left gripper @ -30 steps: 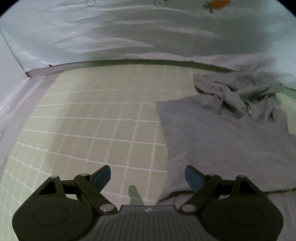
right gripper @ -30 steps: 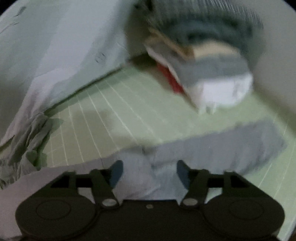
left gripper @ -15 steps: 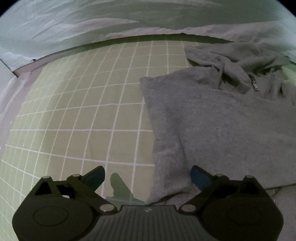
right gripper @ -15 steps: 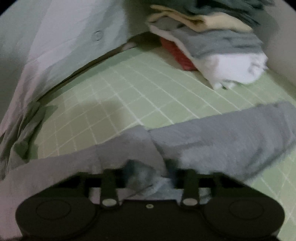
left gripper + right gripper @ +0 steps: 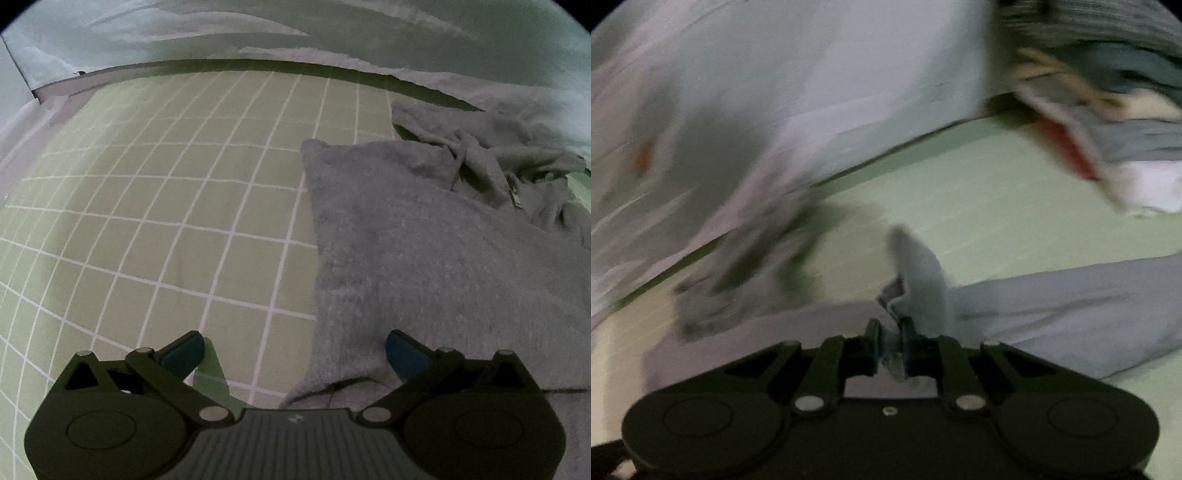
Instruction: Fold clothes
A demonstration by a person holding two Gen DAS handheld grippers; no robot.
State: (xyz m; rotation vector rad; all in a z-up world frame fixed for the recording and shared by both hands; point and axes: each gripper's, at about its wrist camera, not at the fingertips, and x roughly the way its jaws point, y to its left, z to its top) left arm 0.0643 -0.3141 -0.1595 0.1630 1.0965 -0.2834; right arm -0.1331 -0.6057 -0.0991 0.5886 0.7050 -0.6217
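So the grey hoodie [image 5: 424, 258] is lying spread on the green grid mat [image 5: 166, 221]. The left gripper [image 5: 293, 350] is hanging over its edge, jaws spread wide after opening up, nothing pinched. The right gripper [image 5: 890, 343] is pinching a bunched fold of the fabric, jaws having just closed on it. Folded pile of clothes [image 5: 1108, 122] is sitting behind.

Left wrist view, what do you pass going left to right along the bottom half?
Green grid mat → left gripper, jaws open over the garment's edge → grey sweatshirt.
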